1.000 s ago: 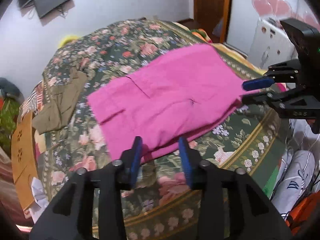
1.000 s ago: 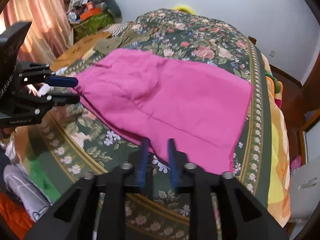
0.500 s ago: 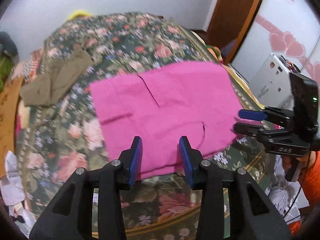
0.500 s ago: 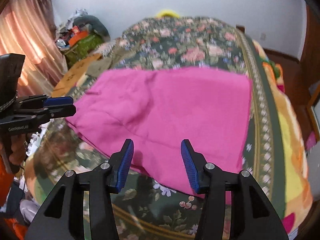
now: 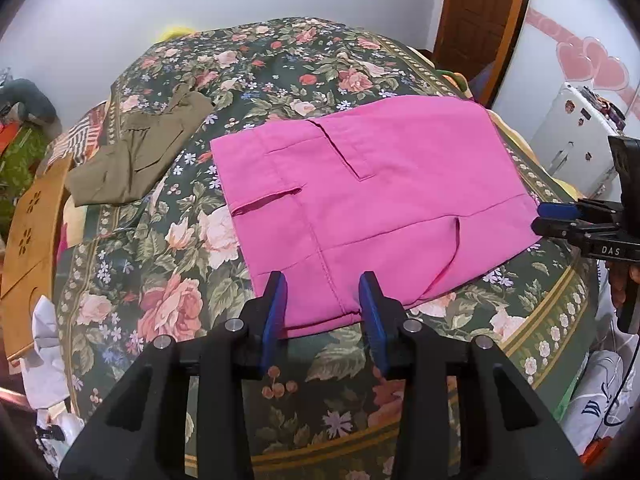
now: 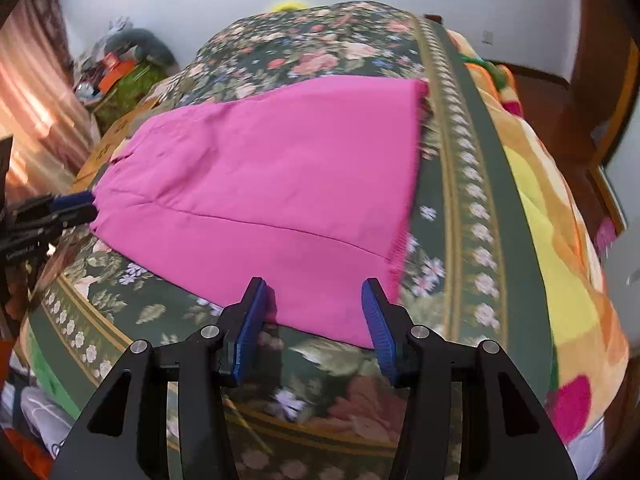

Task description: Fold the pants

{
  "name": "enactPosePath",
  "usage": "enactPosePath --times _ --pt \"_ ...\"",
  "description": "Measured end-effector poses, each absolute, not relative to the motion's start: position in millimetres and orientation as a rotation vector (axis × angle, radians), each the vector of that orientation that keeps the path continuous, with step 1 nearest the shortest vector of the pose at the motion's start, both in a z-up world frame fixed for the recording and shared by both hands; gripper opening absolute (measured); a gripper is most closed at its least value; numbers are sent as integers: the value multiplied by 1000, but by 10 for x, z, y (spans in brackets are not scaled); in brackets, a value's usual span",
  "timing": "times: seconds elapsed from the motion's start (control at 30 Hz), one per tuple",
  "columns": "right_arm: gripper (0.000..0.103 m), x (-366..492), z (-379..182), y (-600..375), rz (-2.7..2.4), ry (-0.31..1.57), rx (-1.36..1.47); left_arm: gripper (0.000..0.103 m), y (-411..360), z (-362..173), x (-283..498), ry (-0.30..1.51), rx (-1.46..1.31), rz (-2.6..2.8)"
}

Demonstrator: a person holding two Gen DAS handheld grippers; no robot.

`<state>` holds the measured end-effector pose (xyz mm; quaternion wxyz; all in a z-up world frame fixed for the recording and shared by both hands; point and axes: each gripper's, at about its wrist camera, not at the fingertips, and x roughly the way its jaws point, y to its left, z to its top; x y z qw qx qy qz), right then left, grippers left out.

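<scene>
Pink pants (image 5: 372, 200) lie folded flat on the floral bed cover (image 5: 168, 280); they also show in the right wrist view (image 6: 280, 184). My left gripper (image 5: 323, 304) is open and empty, just above the near edge of the pants. My right gripper (image 6: 314, 316) is open and empty, over the near corner of the pants. In the left wrist view the right gripper (image 5: 560, 218) sits at the pants' right edge. In the right wrist view the left gripper (image 6: 68, 208) sits at their left edge.
Olive-green clothing (image 5: 136, 156) lies on the bed to the far left. A wooden board (image 5: 32, 232) stands at the left bedside. A white appliance (image 5: 576, 140) and a wooden door (image 5: 480, 12) are on the right. Clutter (image 6: 120, 76) lies beyond the bed.
My right gripper has opened wide from nearly shut. Both grippers have drawn back and swung so the pants lie flat ahead. The pants have settled on the bed.
</scene>
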<state>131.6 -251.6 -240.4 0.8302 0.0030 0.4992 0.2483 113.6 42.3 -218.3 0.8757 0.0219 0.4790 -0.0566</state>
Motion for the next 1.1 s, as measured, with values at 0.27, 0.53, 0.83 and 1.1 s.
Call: enactPosePath --times 0.27,0.53,0.83,1.1 --pt "45 1419 -2296 -2596 502 1077 2 40 602 -2001 1257 1017 -44 -110" --pt "45 1802 -2013 -2702 473 979 35 42 922 -1888 1742 1000 -70 -14" --pt "45 2479 -2036 -2619 446 946 37 42 1081 -2082 2371 1045 -136 -3" --pt "45 3096 -2388 -2548 424 995 117 42 1190 -2472 2651 1129 -232 -25"
